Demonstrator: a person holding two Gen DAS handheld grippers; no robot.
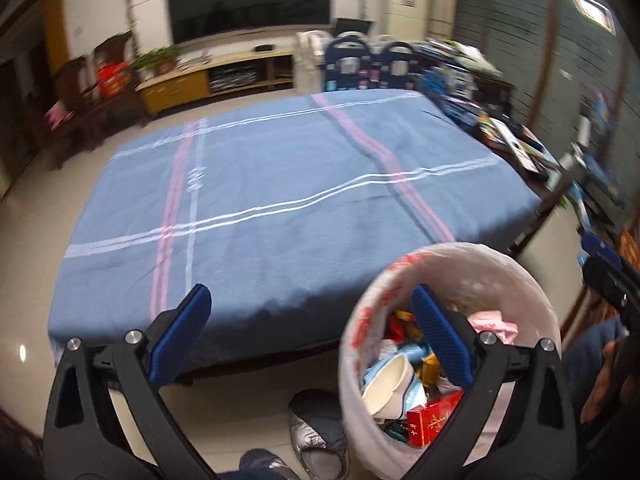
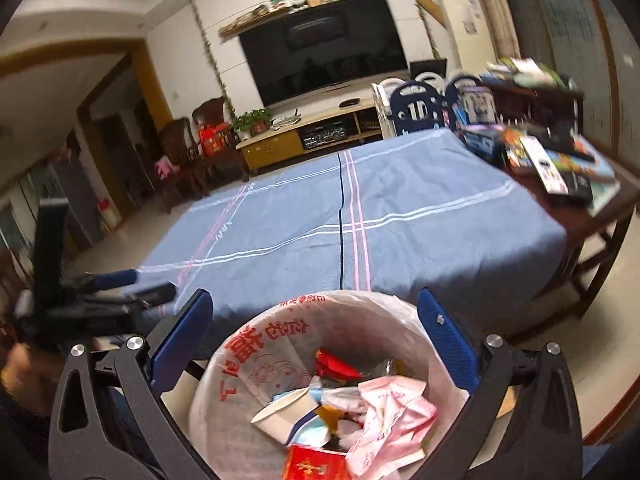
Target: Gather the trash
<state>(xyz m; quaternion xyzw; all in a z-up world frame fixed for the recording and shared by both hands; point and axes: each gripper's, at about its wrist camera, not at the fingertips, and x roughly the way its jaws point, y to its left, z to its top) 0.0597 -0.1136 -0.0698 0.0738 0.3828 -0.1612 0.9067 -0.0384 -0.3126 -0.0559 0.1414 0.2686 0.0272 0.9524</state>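
Observation:
A round trash bin (image 1: 516,280) lined with a white bag printed in red stands on the floor at the near edge of the blue-covered table (image 1: 280,184). It holds a paper cup (image 1: 386,384), a red box (image 1: 432,420), pink wrappers (image 1: 494,322) and other trash. My left gripper (image 1: 312,334) is open and empty, its right finger over the bin. My right gripper (image 2: 314,340) is open and empty above the bin (image 2: 256,344), where the cup (image 2: 288,414), pink wrapper (image 2: 390,412) and red box (image 2: 316,464) show. The left gripper also shows in the right wrist view (image 2: 120,284).
The blue cloth with white and pink stripes (image 2: 380,220) covers the table. A wooden side table (image 2: 580,184) piled with books and boxes stands right of it. A grey slipper (image 1: 320,428) is on the floor beside the bin. A TV cabinet (image 2: 304,136) and chairs (image 2: 188,152) are at the back.

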